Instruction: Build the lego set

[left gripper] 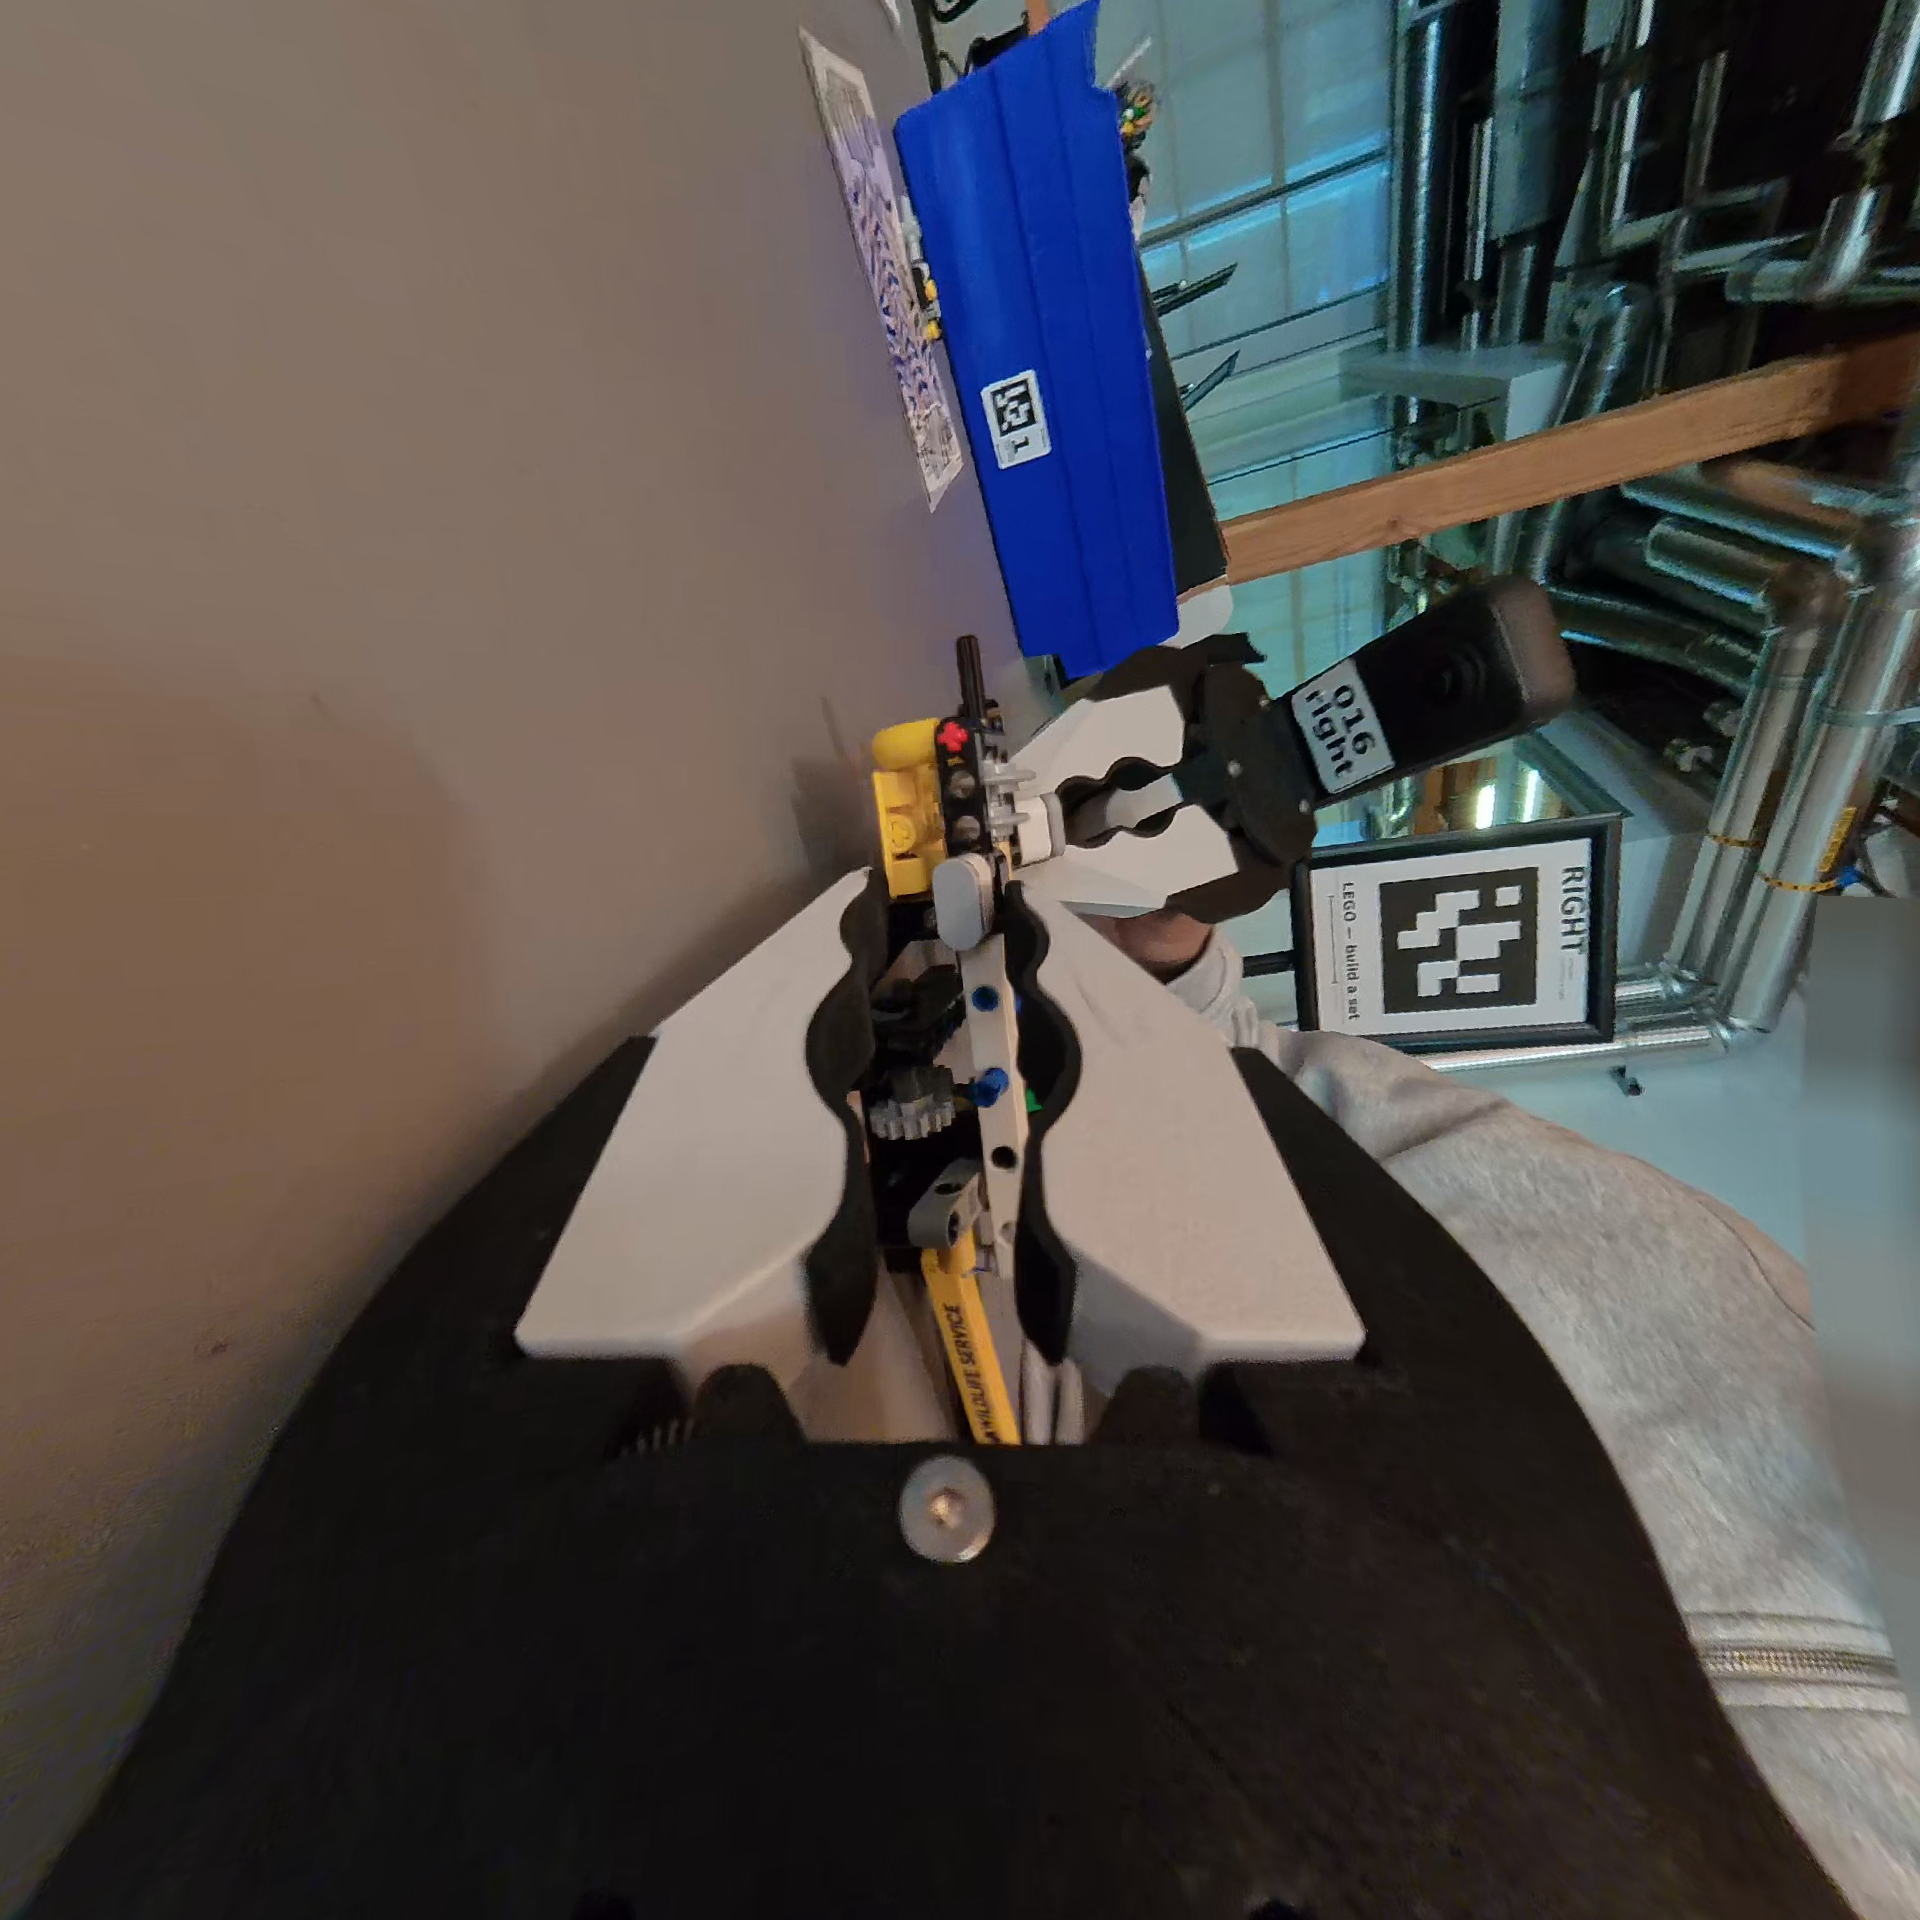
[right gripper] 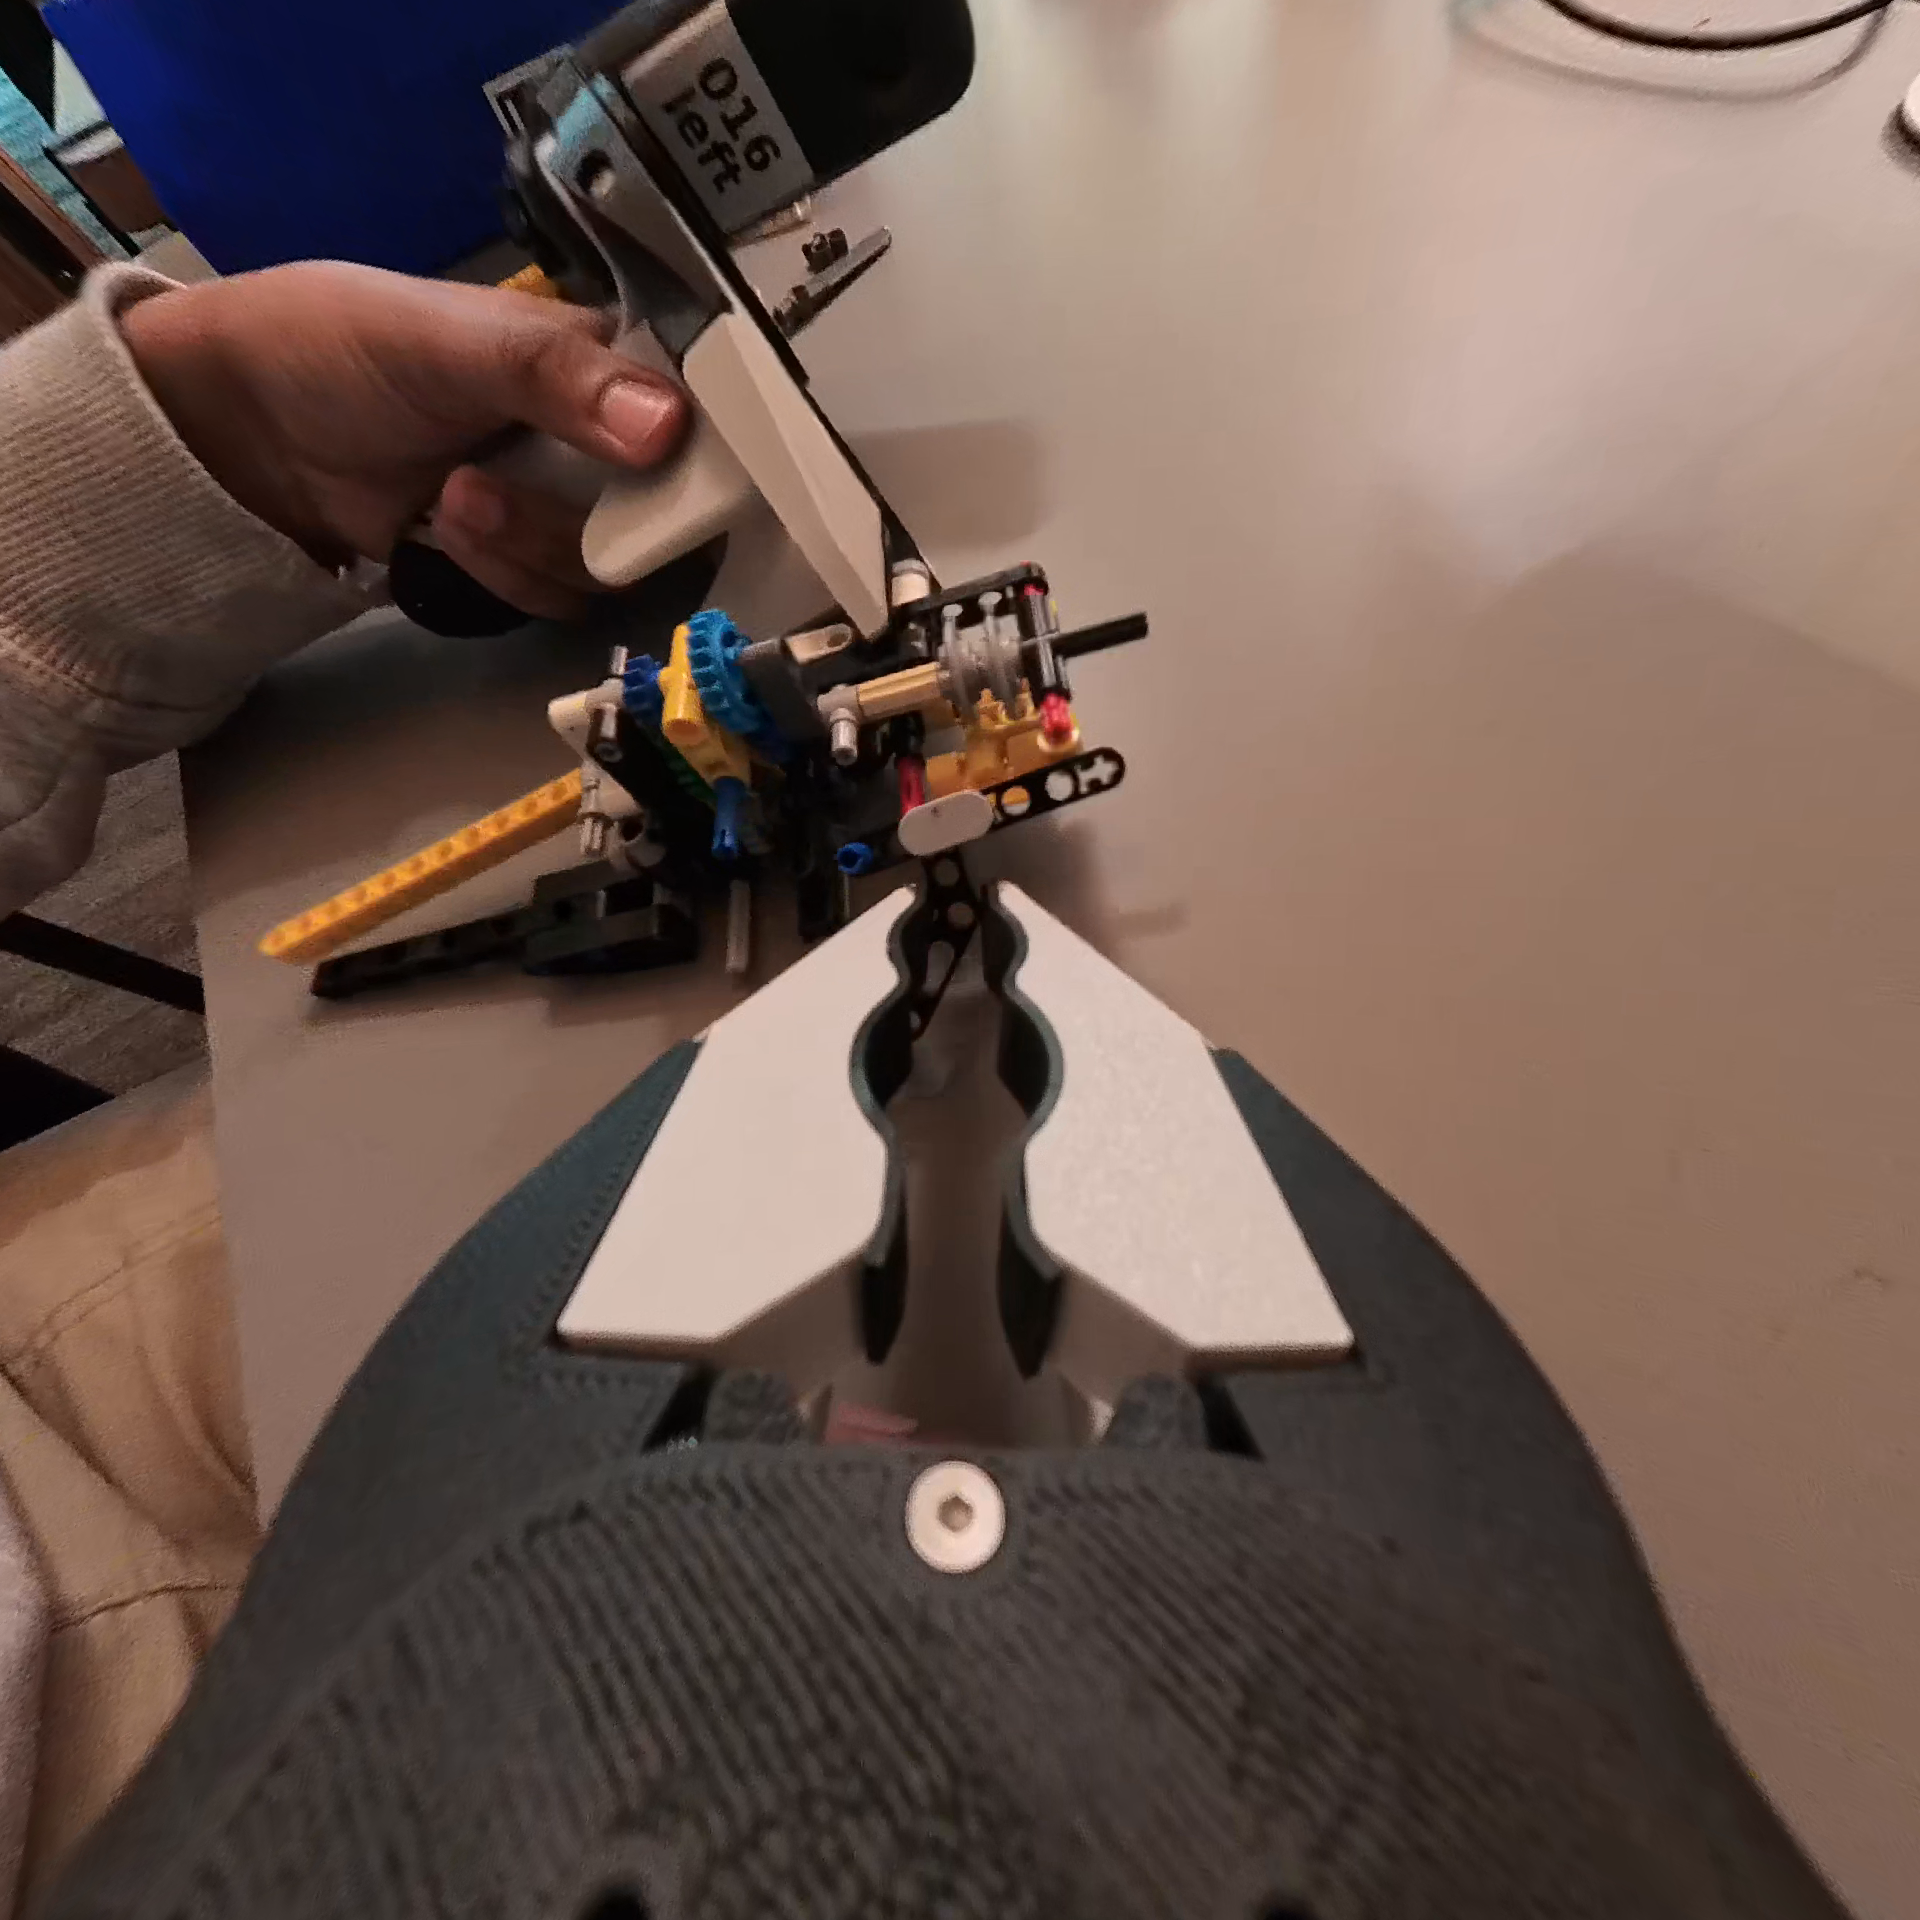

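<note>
— Grey tabletop [right gripper: 1455, 623] fills my view. What's around?

— On my left, a person's hand [right gripper: 395, 416] grips the left gripper [left gripper: 940, 925], its jaws clamped on the lego model [right gripper: 831, 727]. A yellow beam [right gripper: 416, 873] trails off it onto the table.

— And mine?

— My right gripper [right gripper: 951, 904] has its jaws closed on a black holed beam [right gripper: 945, 935] joined to the model. Beyond sit a blue bin [left gripper: 1039, 364] carrying a coded tag, a printed sheet [left gripper: 894, 281] and a framed marker sign [left gripper: 1455, 935].

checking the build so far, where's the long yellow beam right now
In the right wrist view, the long yellow beam sticks out left of the lego assembly, low over the table, just above a black beam.
</note>
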`<act>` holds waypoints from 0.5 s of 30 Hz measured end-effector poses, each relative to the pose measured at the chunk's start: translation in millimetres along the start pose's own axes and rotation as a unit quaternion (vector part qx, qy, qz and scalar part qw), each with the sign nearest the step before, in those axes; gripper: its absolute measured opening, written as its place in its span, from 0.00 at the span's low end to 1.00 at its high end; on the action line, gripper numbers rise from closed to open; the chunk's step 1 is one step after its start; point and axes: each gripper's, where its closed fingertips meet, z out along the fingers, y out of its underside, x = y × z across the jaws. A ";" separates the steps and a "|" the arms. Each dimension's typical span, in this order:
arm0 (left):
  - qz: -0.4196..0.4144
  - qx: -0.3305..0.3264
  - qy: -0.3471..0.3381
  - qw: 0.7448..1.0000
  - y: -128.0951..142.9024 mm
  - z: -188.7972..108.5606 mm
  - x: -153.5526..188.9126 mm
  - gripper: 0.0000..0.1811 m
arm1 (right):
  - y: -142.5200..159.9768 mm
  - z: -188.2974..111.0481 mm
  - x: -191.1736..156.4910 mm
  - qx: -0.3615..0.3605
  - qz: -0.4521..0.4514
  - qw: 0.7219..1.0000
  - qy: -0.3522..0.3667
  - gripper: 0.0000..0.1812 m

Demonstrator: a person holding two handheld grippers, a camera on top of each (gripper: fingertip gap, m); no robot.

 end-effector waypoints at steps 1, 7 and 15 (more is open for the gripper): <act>-0.004 0.007 0.006 1.000 -2.0 -1.3 1.2 0.11 | -3.9 -1.9 -0.9 0.013 -0.002 1.000 -0.004 0.04; -0.012 0.038 0.038 0.998 -11.1 -8.5 8.3 0.10 | -34.5 -18.9 -7.2 0.121 -0.027 0.992 -0.026 0.04; -0.021 0.092 0.169 0.981 -27.3 -27.9 40.6 0.09 | -62.6 -26.4 -18.0 0.220 -0.124 0.968 -0.019 0.04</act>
